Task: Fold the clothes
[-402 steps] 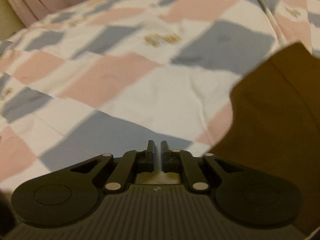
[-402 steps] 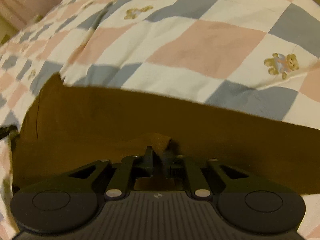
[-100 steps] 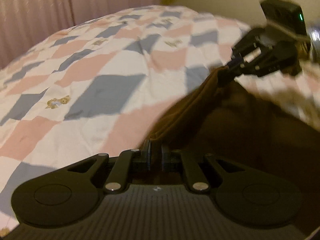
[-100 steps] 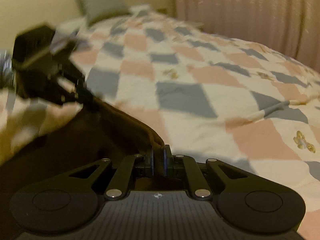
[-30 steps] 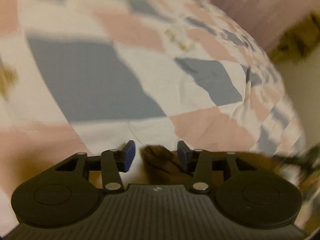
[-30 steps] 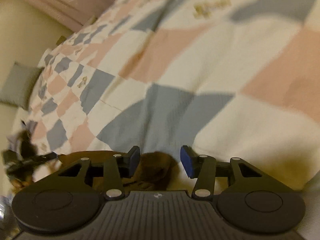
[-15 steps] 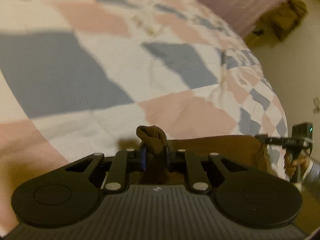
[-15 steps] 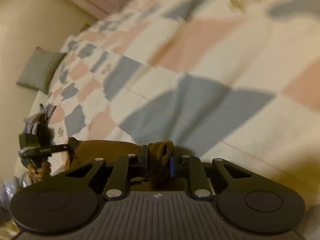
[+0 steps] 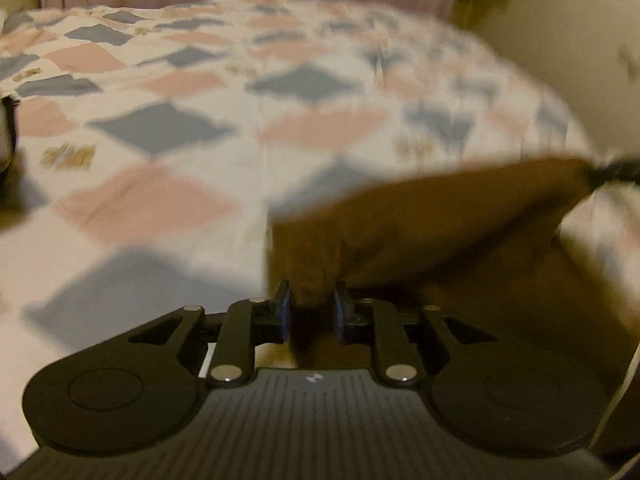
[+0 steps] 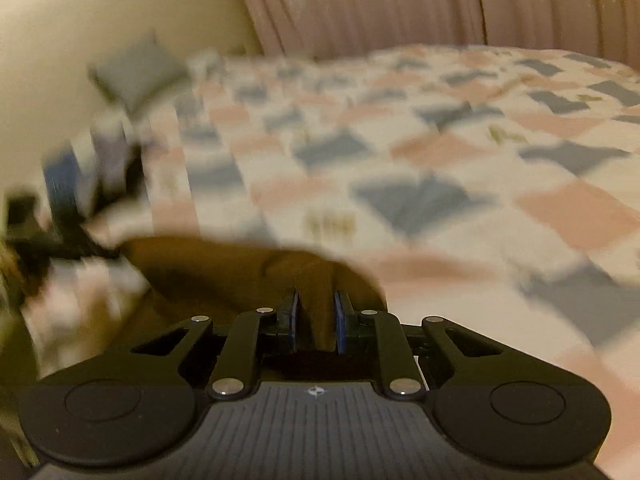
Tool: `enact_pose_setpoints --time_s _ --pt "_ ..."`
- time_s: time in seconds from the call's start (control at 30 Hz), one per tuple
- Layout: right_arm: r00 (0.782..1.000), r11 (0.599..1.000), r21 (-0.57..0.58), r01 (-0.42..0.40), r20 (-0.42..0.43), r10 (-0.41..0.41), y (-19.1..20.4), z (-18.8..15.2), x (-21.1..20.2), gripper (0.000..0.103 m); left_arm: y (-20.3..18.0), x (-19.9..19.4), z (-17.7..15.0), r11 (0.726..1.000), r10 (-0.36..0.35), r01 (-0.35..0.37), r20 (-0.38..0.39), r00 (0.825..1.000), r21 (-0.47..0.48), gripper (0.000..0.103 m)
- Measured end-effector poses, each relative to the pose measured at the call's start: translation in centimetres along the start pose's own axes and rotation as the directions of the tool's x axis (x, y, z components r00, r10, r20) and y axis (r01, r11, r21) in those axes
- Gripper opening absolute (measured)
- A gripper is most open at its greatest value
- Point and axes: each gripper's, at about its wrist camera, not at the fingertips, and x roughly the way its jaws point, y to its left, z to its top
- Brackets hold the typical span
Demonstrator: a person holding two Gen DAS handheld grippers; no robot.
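A brown garment (image 9: 432, 224) is stretched between both grippers above the checked bedspread (image 9: 160, 152). My left gripper (image 9: 309, 308) is shut on one bunched corner of it. The cloth runs right to the other gripper (image 9: 616, 174), blurred at the frame's edge. In the right wrist view my right gripper (image 10: 316, 312) is shut on the opposite corner of the brown garment (image 10: 240, 272). The left gripper (image 10: 72, 236) shows there as a dark blur at the far left, holding its end. Both views are motion-blurred.
The bedspread (image 10: 440, 168) has pink, grey-blue and white squares. A grey pillow (image 10: 138, 70) lies near the cream wall (image 10: 100, 12). Pink curtains (image 10: 400, 4) hang behind the bed. A person's patterned sleeve (image 10: 24, 280) shows at the left edge.
Both grippers closed on the garment's corners within the last second and have since lifted it off the bedspread. The cloth now hangs taut between them.
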Motion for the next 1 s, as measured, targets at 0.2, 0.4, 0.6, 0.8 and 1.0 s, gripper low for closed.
enact_pose_setpoints --time_s 0.2,0.4,0.6,0.8,1.0 --pt "0.923 0.941 -0.172 0.291 -0.209 -0.324 7.1 -8.7 1.5 0.031 -4.5 -0.2 -8.9 0.93 0.214 -0.171 -0.1 0.972 0.325 0.019" --pt "0.886 0.734 -0.542 0.409 0.046 -0.461 14.8 -8.9 1.5 0.077 -9.9 -2.5 -10.0 0.617 0.271 -0.331 0.202 0.941 0.714 0.046" --pt "0.876 0.368 -0.87 0.329 0.135 -0.462 17.5 -12.4 7.4 0.075 -12.1 3.3 -12.5 0.219 0.23 -0.384 0.335 0.914 0.897 0.048" --pt "0.874 0.339 -0.881 0.33 0.149 -0.463 14.5 -11.2 8.6 0.014 -11.5 6.3 -11.6 0.095 0.274 -0.414 0.376 0.885 0.905 0.015" --pt "0.892 0.332 -0.875 0.353 0.206 -0.403 12.5 -9.0 4.1 0.01 -13.2 1.2 -11.0 0.114 0.27 -0.427 0.385 0.882 0.897 0.01"
